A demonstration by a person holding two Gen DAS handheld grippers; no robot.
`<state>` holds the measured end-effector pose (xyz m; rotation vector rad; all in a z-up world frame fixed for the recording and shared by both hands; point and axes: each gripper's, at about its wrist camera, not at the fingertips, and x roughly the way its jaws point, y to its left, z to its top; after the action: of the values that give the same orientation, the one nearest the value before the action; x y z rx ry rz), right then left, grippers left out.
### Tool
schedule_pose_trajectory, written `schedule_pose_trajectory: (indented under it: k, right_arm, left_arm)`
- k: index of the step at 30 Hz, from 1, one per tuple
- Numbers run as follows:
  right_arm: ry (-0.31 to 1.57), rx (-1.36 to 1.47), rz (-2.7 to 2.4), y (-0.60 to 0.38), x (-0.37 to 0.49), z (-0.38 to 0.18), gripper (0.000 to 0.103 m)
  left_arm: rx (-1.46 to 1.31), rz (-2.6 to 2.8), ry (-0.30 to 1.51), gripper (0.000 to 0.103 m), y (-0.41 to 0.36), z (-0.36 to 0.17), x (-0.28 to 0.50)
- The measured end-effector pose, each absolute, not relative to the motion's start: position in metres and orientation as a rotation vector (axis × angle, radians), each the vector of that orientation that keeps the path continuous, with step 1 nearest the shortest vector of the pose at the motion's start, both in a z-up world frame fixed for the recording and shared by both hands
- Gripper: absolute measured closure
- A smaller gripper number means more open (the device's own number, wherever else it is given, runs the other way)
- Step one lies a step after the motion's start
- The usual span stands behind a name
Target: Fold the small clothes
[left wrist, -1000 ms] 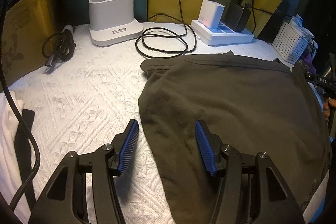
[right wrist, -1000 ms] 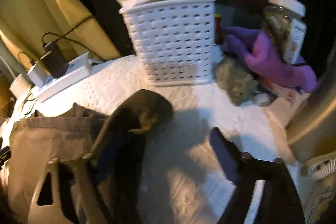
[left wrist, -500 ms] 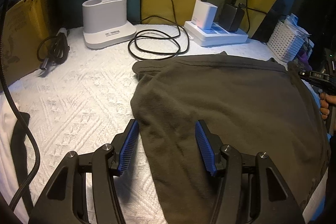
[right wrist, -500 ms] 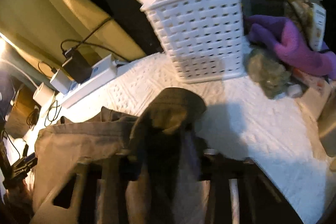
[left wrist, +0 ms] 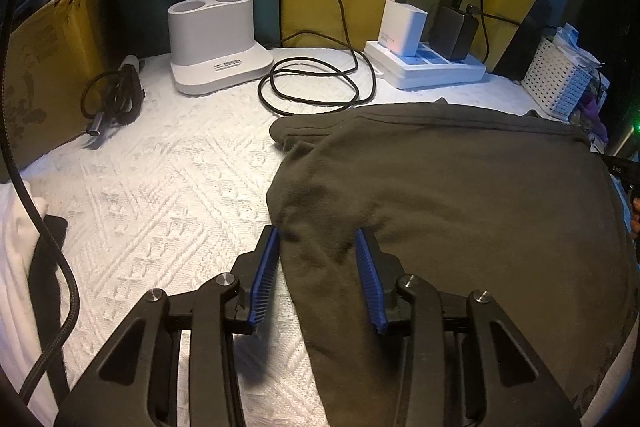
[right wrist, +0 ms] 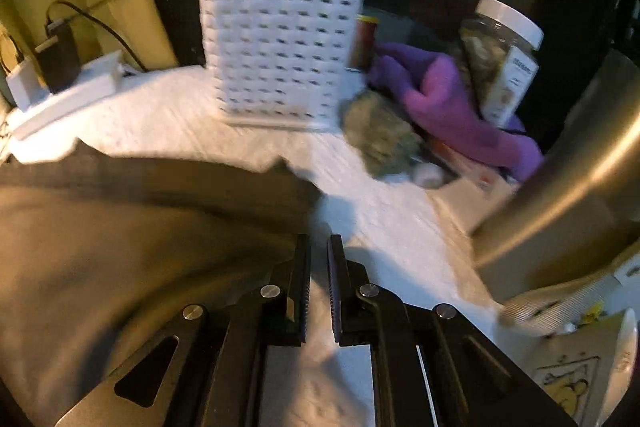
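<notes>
White quilted counter [left wrist: 160,187] under yellow and teal curtains, crowded along its far edge.

Left hand-held gripper [left wrist: 318,277]: jaws closing around the near left edge of the dark olive garment [left wrist: 460,207], cloth between the blue pads [left wrist: 266,275], pads not yet seen pinching it. Right hand-held gripper [right wrist: 319,281]: jaws together, or nearly so, a thin slit between them; whether any cloth is caught there cannot be told through the blur, garment edge [right wrist: 140,219] just at 9 o'clock of the fingertips.

Garment spread flat, filling the counter from 12 to 4 o'clock of the left fingertips, one folded cuff poking out at 11.

Further out at 11 o'clock: white lamp base [left wrist: 218,43] and coiled black cable [left wrist: 312,87]. At 1 o'clock: power strip [left wrist: 436,67] with a white and a black charger. At 2 o'clock: white basket [left wrist: 558,83]; in the right view, jar [right wrist: 502,63] and purple cloth [right wrist: 452,107] beside it.

Best done by taking both layers of the edge well inside the pads before lifting, matching the other corner's grip, then carrying the fold over low and level to avoid dragging the cable.

Writing: small label on the lamp base and print on the jar, both too small or blurred to read.
</notes>
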<state>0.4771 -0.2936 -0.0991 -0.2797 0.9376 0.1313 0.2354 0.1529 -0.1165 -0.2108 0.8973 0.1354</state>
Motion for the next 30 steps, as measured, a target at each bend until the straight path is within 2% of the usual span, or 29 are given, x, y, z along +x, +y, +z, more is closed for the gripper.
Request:
schedule_pose_trajectory:
  k: [7, 9, 10, 11, 12, 14, 24, 30]
  right_arm:
    - [0.928, -0.251, 0.165, -0.311, 0.444, -0.083, 0.093]
    - [0.933, -0.247, 0.170, -0.317, 0.431, -0.081, 0.085]
    - [0.937, -0.250, 0.170, -0.320, 0.423, -0.080, 0.058]
    - [0.937, -0.246, 0.173, -0.321, 0.415, -0.080, 0.012]
    - [0.931, -0.239, 0.177, -0.319, 0.410, -0.077, 0.000]
    - [0.935, -0.231, 0.200, -0.321, 0.393, -0.077, 0.000]
    - [0.903, -0.118, 0.267, -0.349, 0.311, -0.077, 0.000]
    - [0.915, -0.047, 0.317, -0.363, 0.279, -0.083, 0.023]
  left_arm:
    - [-0.270, 0.148, 0.874, 0.063, 0.163, -0.100, 0.220]
    - [-0.251, 0.133, 0.855, 0.063, 0.158, -0.091, 0.210]
    - [-0.242, 0.126, 0.850, 0.063, 0.154, -0.088, 0.206]
    - [-0.234, 0.115, 0.846, 0.063, 0.151, -0.085, 0.202]
    - [-0.225, 0.099, 0.843, 0.063, 0.145, -0.082, 0.196]
    - [-0.215, 0.080, 0.839, 0.055, 0.136, -0.079, 0.188]
    - [-0.213, 0.049, 0.852, 0.055, 0.113, -0.081, 0.138]
    - [-0.250, 0.028, 0.875, 0.053, 0.110, -0.090, 0.110]
